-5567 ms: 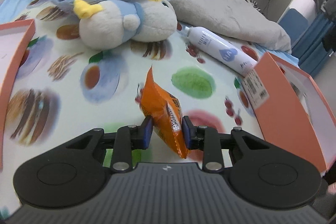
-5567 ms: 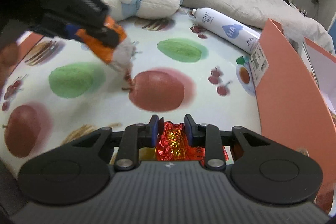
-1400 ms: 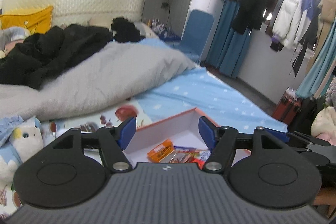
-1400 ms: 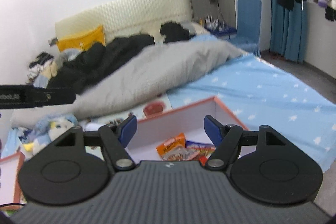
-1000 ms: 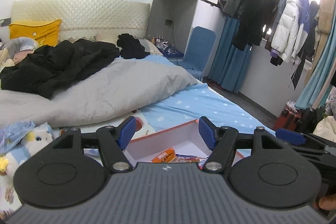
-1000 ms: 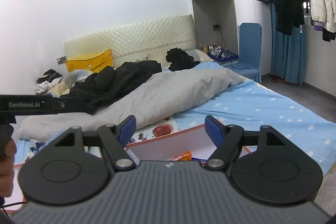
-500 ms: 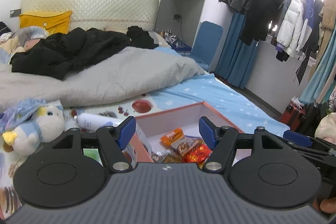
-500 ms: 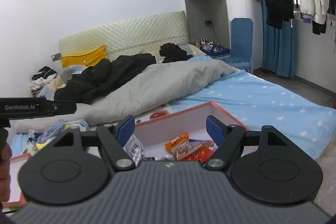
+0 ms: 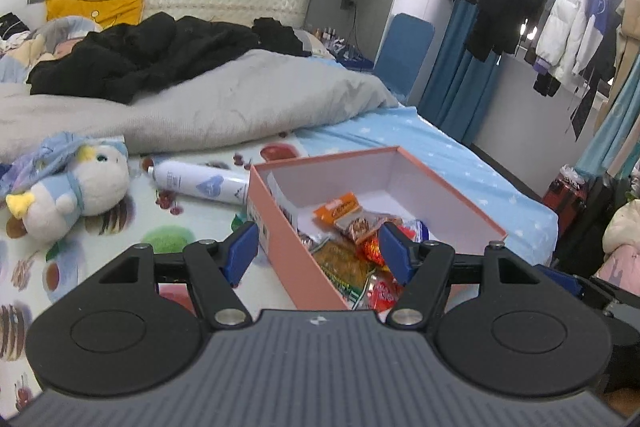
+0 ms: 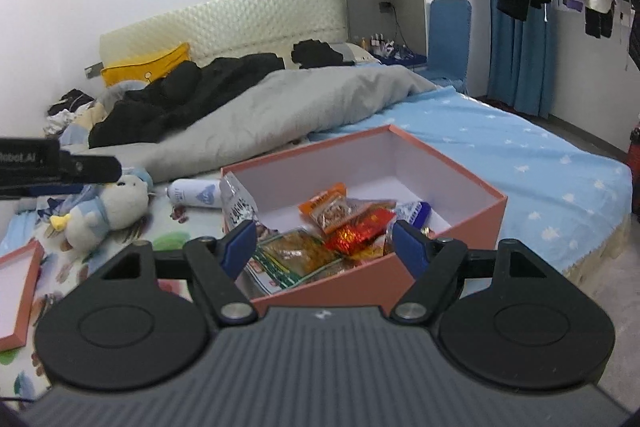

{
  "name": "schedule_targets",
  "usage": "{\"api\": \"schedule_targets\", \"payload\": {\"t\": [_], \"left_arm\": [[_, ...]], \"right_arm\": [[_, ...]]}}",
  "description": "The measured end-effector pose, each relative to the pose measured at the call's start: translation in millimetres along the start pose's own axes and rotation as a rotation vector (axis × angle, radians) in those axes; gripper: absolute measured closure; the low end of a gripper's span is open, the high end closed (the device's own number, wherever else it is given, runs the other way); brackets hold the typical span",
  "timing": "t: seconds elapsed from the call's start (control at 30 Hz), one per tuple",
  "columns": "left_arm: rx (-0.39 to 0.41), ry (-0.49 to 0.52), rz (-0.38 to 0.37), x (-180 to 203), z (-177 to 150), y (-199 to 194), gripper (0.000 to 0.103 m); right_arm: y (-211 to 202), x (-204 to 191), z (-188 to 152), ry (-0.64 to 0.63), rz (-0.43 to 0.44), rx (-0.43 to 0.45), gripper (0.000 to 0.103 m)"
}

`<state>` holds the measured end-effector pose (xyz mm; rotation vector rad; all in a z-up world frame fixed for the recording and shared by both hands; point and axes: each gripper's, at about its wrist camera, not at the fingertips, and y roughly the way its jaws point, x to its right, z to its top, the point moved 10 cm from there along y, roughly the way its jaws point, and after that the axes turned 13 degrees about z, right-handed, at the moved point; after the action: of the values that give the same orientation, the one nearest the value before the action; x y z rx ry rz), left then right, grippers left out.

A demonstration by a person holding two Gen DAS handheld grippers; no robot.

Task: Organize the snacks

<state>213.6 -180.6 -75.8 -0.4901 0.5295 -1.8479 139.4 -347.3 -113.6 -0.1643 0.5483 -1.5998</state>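
Observation:
A salmon-pink box [image 9: 280,227] with a white inside stands on the bed and holds several snack packets, among them an orange packet [image 9: 338,207] and a red foil packet [image 10: 356,231]. The box also shows in the right wrist view [image 10: 452,163]. My left gripper [image 9: 316,251] is open and empty, held above the box's near left side. My right gripper [image 10: 324,247] is open and empty, held above the box's near edge. The left gripper's body [image 10: 48,165] shows at the left edge of the right wrist view.
A plush penguin [image 9: 68,187] and a white spray bottle [image 9: 196,183] lie left of the box on the fruit-print sheet. The box lid [image 10: 20,287] lies at the far left. A grey duvet [image 9: 200,111] and black clothes lie behind. The bed edge and floor are to the right.
Earlier each gripper was shut on a snack packet; now both are open and empty. Over the last second both views tilted down, bringing the box and its snacks more fully into view.

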Motion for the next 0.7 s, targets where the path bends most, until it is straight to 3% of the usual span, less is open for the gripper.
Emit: {"api": "schedule_targets", "payload": {"t": [0.1, 0.17, 0.27, 0.33, 0.4, 0.43, 0.7], "left_arm": [[-0.011, -0.011, -0.007, -0.1, -4.9, 2.5, 0.031], [-0.021, -0.017, -0.007, -0.7, -6.7, 5.0, 0.012], [-0.011, -0.014, 0.002, -1.7, -6.8, 5.2, 0.003], [-0.013, 0.000, 0.007, -1.4, -5.9, 6.5, 0.001], [-0.017, 0.006, 0.019, -2.4, -4.6, 7.7, 0.001], [-0.019, 0.005, 0.026, -3.8, -4.0, 8.5, 0.001], [-0.019, 0.008, 0.047, -6.1, -1.4, 9.8, 0.000]], "right_arm": [[2.1, 1.4, -0.7, 0.009, -0.010, -0.009, 0.027], [3.1, 0.6, 0.5, 0.006, -0.008, -0.008, 0.027], [3.2, -1.3, 1.6, -0.008, -0.010, -0.009, 0.027], [4.2, -0.1, 2.3, 0.000, -0.007, -0.013, 0.026], [4.8, 0.0, 0.8, 0.010, -0.003, -0.018, 0.003], [4.5, -0.1, 0.9, 0.019, 0.000, -0.012, 0.000], [3.1, -0.3, 2.0, 0.023, 0.001, -0.013, 0.000]]}}
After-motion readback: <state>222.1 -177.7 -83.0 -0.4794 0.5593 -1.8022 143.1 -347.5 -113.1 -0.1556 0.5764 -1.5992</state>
